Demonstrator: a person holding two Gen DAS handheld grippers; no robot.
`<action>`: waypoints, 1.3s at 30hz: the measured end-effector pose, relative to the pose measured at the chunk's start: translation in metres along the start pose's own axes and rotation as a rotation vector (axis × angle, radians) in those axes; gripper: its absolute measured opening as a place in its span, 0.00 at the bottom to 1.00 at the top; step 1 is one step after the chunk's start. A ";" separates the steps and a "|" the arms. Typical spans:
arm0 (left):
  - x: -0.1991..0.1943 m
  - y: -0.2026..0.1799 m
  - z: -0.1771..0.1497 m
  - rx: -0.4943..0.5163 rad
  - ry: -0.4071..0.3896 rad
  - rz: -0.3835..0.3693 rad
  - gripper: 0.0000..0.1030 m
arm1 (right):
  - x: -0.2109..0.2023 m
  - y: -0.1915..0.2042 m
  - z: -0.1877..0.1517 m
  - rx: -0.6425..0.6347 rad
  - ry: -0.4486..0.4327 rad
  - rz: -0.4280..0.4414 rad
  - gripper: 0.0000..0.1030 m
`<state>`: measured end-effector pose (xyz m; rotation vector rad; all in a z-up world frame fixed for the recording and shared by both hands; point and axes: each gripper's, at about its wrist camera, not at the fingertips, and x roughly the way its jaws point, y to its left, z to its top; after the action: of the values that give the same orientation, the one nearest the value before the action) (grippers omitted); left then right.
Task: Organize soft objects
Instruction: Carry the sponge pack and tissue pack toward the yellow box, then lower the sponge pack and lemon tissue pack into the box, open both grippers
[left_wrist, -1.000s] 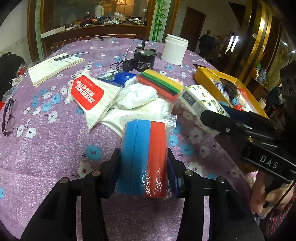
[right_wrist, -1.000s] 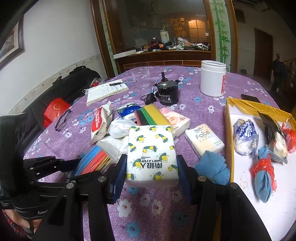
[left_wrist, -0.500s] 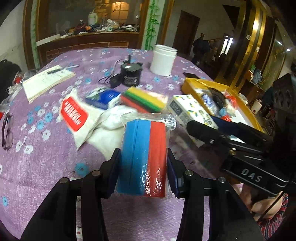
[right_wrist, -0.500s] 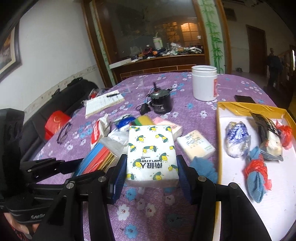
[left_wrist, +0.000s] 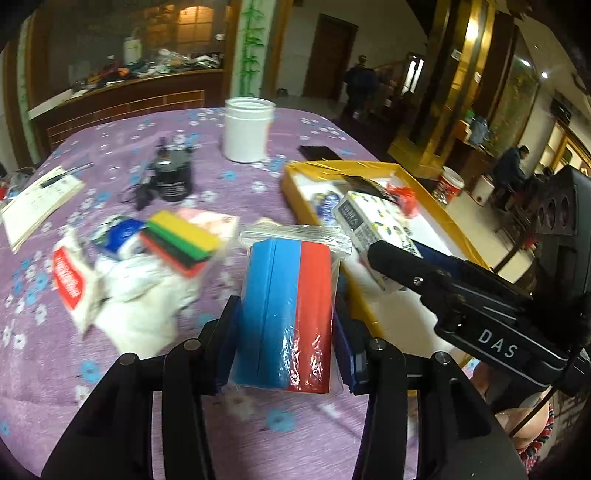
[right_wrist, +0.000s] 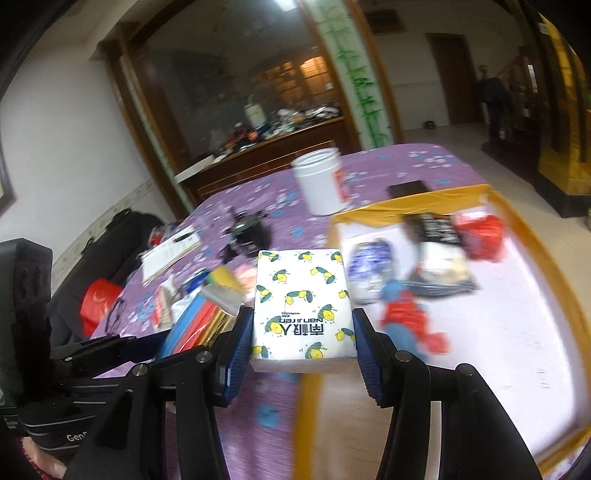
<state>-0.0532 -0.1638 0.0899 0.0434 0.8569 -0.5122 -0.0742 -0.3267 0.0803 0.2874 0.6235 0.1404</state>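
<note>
A: Sponges (left_wrist: 286, 317), bagged, sit clamped in our left gripper (left_wrist: 284, 347), above the cloth (left_wrist: 44, 369).

B: Our right gripper (right_wrist: 301, 347) squeezes the tissue pack (right_wrist: 301, 306), held at the tray (right_wrist: 517, 332) edge.

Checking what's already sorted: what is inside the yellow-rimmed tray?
In the yellow-rimmed tray lie a blue-white wrapped bundle, a black-and-white packet, a red bag and a blue-red cloth bundle. The lemon-print tissue pack in the right claw hides the tray's near-left corner.
</note>
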 end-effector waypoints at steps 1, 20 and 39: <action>0.004 -0.008 0.003 0.011 0.006 -0.010 0.43 | -0.004 -0.007 0.000 0.010 -0.006 -0.016 0.52; 0.069 -0.096 0.004 0.153 0.097 -0.039 0.43 | -0.015 -0.088 -0.013 0.099 0.055 -0.227 0.52; 0.072 -0.113 -0.014 0.211 0.131 -0.059 0.43 | -0.006 -0.094 -0.016 0.112 0.107 -0.253 0.54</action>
<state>-0.0748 -0.2890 0.0464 0.2474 0.9317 -0.6594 -0.0844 -0.4140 0.0423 0.3082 0.7695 -0.1232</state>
